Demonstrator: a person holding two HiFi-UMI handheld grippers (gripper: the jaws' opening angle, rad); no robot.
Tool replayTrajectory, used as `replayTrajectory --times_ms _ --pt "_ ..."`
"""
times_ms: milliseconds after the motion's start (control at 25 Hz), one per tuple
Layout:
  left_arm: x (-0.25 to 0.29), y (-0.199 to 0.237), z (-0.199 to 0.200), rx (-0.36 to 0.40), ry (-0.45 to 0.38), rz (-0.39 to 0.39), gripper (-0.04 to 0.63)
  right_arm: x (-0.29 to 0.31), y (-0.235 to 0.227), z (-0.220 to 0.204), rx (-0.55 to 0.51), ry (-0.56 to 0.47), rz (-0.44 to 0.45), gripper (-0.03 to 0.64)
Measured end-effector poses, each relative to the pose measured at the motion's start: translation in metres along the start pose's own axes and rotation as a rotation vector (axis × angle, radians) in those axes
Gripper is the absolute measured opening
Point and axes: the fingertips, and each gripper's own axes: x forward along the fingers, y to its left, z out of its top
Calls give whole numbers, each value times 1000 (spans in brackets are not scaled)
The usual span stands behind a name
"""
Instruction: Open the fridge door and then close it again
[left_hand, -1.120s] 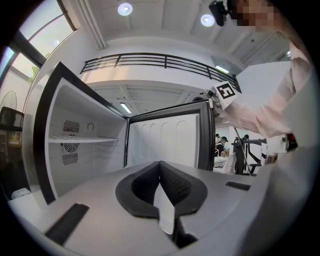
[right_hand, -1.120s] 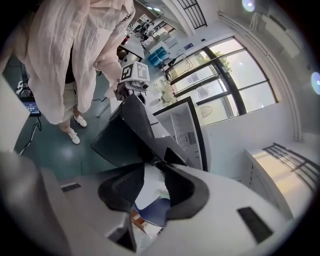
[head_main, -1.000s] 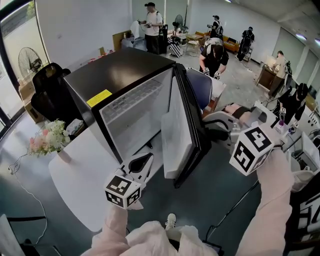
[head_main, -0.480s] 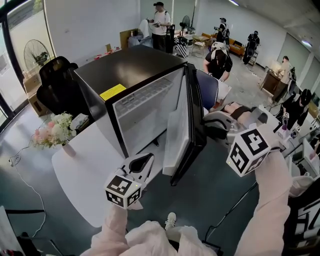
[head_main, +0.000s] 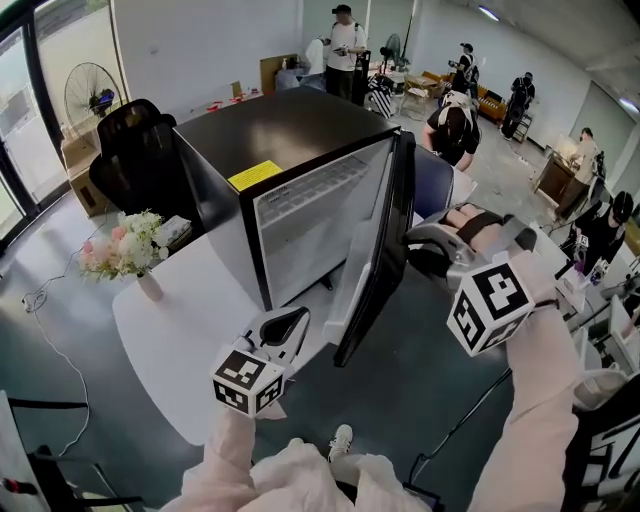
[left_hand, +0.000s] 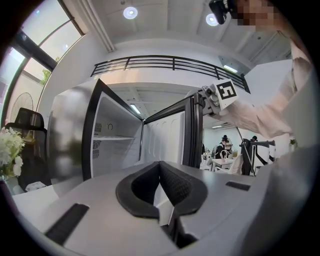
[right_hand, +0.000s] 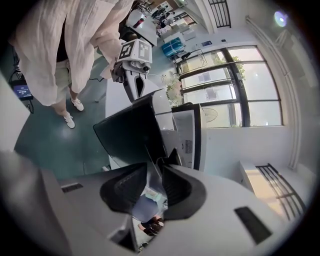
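**Desk:** Start with your own hands. What are the grippers doing?

**Me:** My right gripper has its jaws partway apart, and they have just been closing in. The top corner of the door sits right at their tips. I see no pad pressing on it, so I count it as not pinched. My left gripper has its pads pressed together with nothing between them.

**Desk:** And where is the door?

**Me:** It stands wide open, almost edge-on to me, hinged on the 3 o'clock side of the fridge. In the head view my right gripper is at about 4 o'clock from the door, on the side of its black outer face. My left gripper is at about 7 o'clock from the door, low in front of the open cabinet and over the white table.

**Desk:** So which step are you on?

**Me:** I judge the opening is done and the closing is in hand, because my right gripper is on the side I would push from.

**Desk:** What does the next move need?

**Me:** I need to swing the door round toward 9 o'clock until it meets the cabinet front. The tips have to stay on the door's corner so they don't slide off. My left gripper looks close to the door's path, so I would draw it back toward 6 o'clock first.
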Motion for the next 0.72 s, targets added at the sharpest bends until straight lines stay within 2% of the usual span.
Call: replayTrajectory --times_ms 720 --pt "-33 36 1 -25 -9 133 11 35 -38 39 -94 -75 -39 98"
